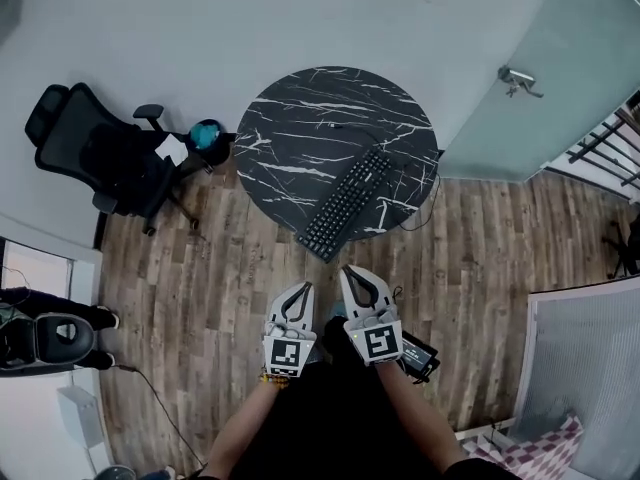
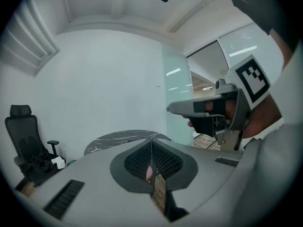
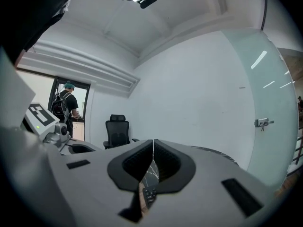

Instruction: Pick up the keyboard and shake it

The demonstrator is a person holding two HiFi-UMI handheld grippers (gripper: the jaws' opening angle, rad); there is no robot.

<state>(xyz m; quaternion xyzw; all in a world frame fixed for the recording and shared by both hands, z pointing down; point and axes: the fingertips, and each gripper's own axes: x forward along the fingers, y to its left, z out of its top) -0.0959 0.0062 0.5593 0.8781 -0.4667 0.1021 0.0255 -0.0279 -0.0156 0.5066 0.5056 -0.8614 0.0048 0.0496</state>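
While the keyboard (image 1: 347,204) lay flat on the round black marble table (image 1: 300,128), neither gripper had hold of it. It sat slantwise on the table's near-right part, with its near end right at the rim. A thin cable (image 1: 350,126) curled across the marble behind it, closer to the table's middle.

Both grippers hung well short of the table, side by side over the wooden floor (image 1: 200,278) on the table's near side, tips pointing at it. The left gripper (image 1: 302,290) had its jaws pressed together with nothing between the pads. Same deal for the right gripper (image 1: 349,274), jaws together and empty. Through the slit under its pads you could just catch a sliver of keys and marble.

A black office chair (image 1: 100,153) stood off to the table's left. A round teal thing (image 1: 207,134) sat right against the table's left edge, and I couldn't tell what it was. To the table's right was a frosted glass door (image 1: 490,118) with a metal handle (image 1: 518,80). On the floor on the table's near side, well apart from it, lay a small black device (image 1: 418,353). Way past the chair, further left of the table, a person (image 3: 66,105) with a backpack stood in a doorway.
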